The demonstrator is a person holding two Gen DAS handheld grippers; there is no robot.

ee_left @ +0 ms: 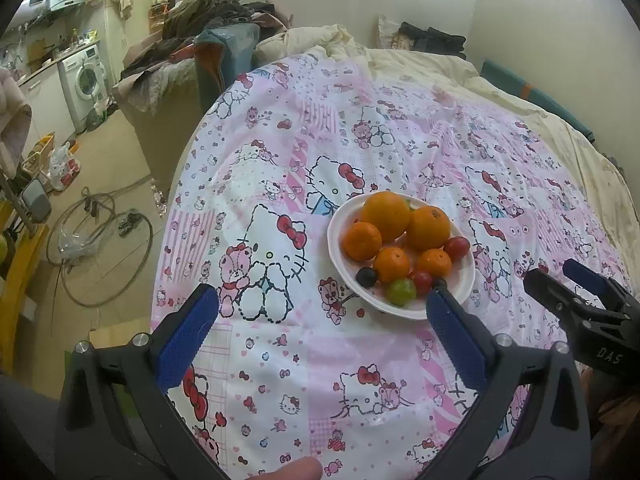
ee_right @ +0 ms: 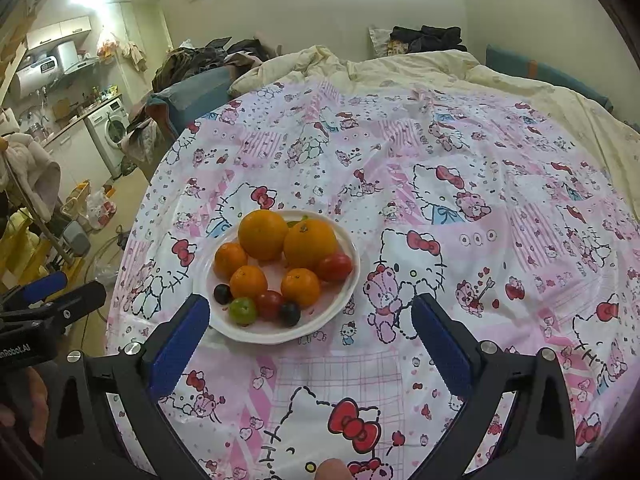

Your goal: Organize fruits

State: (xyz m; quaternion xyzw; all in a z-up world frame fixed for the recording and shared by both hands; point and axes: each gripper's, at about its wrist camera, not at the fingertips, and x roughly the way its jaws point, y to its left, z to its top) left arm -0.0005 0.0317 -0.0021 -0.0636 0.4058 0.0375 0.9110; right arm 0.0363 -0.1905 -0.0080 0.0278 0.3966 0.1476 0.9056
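Note:
A white plate (ee_left: pixel 340 224) (ee_right: pixel 352 276) sits on the pink cartoon-cat bed cover. It holds two large oranges (ee_left: pixel 386 216) (ee_right: pixel 263 234), three small tangerines (ee_left: pixel 362 241) (ee_right: pixel 248 282), red tomatoes (ee_left: pixel 457 248) (ee_right: pixel 335 267), dark grapes (ee_left: pixel 366 277) (ee_right: pixel 289 313) and a green grape (ee_left: pixel 401 291) (ee_right: pixel 243 310). My left gripper (ee_left: pixel 322 300) is open and empty, just short of the plate's near left side. My right gripper (ee_right: pixel 310 312) is open and empty, with the plate's near edge between its fingers. Each gripper shows in the other view: the right one (ee_left: pixel 560 280), the left one (ee_right: pixel 68 292).
A cream quilt (ee_right: pixel 420 68) lies bunched at the bed's far end. A sofa piled with clothes (ee_left: pixel 192 40) stands left of the bed. The floor on the left has a hose (ee_left: pixel 100 240), bags and a washing machine (ee_left: pixel 86 76).

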